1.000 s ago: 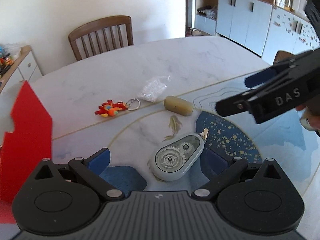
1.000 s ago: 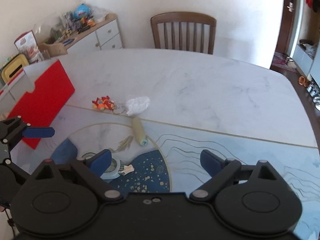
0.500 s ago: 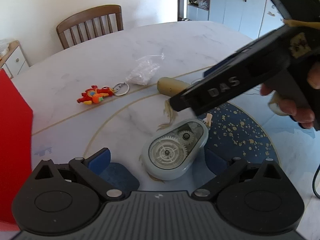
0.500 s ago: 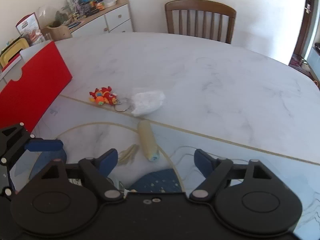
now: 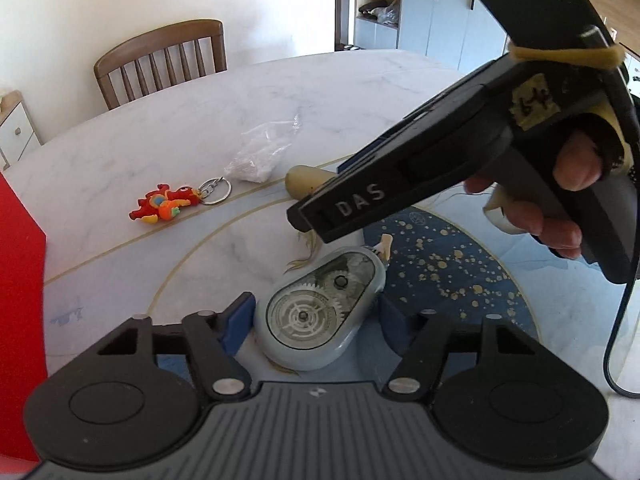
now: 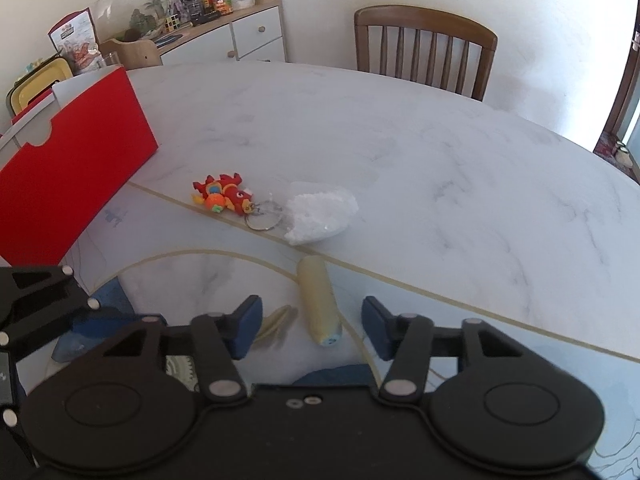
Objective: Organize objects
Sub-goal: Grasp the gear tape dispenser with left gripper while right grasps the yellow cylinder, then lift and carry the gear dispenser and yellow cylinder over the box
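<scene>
A grey correction-tape dispenser (image 5: 320,312) with clear gears lies on the table between the open fingers of my left gripper (image 5: 316,322). A pale yellow cylinder (image 6: 318,300) lies between the open fingers of my right gripper (image 6: 312,326); it also shows in the left wrist view (image 5: 306,184), partly hidden by the right gripper body. A red and orange dragon keychain (image 6: 224,198) (image 5: 168,204) and a small clear bag of white bits (image 6: 320,218) (image 5: 260,158) lie further out.
A red box (image 6: 68,184) stands on the table's left side (image 5: 18,280). A wooden chair (image 6: 424,48) stands at the far edge. A cluttered white sideboard (image 6: 224,28) is at the back left. White cabinets (image 5: 440,20) stand behind.
My right gripper has moved forward and down until its fingers straddle the yellow cylinder. My left gripper has moved in and narrowed around the tape dispenser.
</scene>
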`<control>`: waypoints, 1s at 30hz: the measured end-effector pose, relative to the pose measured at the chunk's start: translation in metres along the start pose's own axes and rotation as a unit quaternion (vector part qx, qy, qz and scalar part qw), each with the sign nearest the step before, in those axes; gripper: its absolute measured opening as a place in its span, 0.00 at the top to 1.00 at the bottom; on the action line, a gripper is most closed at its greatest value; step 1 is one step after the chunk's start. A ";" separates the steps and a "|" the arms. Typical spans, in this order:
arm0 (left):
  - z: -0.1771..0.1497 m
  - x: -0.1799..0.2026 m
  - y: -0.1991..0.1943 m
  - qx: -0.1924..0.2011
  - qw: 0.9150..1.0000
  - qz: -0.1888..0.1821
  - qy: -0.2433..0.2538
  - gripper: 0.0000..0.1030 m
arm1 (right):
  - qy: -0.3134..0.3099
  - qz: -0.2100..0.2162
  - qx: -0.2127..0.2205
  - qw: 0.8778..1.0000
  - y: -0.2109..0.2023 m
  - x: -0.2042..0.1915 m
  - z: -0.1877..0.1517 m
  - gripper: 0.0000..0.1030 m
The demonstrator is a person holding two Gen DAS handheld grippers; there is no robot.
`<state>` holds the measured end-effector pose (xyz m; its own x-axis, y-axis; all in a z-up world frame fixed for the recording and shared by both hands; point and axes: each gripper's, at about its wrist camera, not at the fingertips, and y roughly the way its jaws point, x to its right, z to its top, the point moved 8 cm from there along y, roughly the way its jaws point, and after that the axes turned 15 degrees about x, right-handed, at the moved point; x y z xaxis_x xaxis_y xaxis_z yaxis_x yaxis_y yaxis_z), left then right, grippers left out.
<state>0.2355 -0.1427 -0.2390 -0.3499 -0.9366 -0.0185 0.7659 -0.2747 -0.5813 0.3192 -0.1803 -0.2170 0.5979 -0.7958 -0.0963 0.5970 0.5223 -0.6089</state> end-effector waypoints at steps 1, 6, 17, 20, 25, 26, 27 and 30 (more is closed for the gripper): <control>0.000 0.000 0.000 -0.001 1.000 0.001 -0.001 0.35 | 0.000 0.000 0.000 1.000 0.000 0.000 0.000 0.51; 0.000 0.000 -0.001 -0.002 1.000 0.005 -0.005 0.36 | -0.018 -0.014 -0.002 1.000 0.001 -0.004 -0.001 0.63; -0.004 -0.001 -0.009 -0.001 1.000 0.015 -0.013 0.38 | 0.006 -0.031 0.000 1.000 -0.019 0.001 -0.006 0.86; -0.004 -0.002 -0.014 0.002 1.000 0.016 -0.021 0.38 | 0.014 -0.037 0.003 0.999 -0.033 0.005 -0.008 0.86; -0.002 -0.006 -0.026 0.011 0.999 0.022 -0.032 0.38 | 0.031 -0.044 0.011 0.998 -0.060 0.007 -0.012 0.86; -0.001 -0.007 -0.029 0.013 0.999 0.024 -0.036 0.38 | 0.033 -0.044 0.011 0.998 -0.064 0.006 -0.013 0.86; 0.000 -0.009 -0.033 0.014 0.999 0.025 -0.041 0.38 | 0.032 -0.045 0.011 0.998 -0.069 0.005 -0.014 0.86; 0.005 -0.013 -0.045 0.024 0.998 0.029 -0.051 0.38 | 0.034 -0.045 0.015 0.998 -0.083 -0.001 -0.014 0.86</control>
<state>0.2085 -0.1188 -0.2086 -0.2494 -0.9678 0.0332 0.8090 -0.2271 -0.5422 0.2614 -0.2274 -0.1769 0.5037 -0.8585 -0.0962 0.6637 0.4559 -0.5930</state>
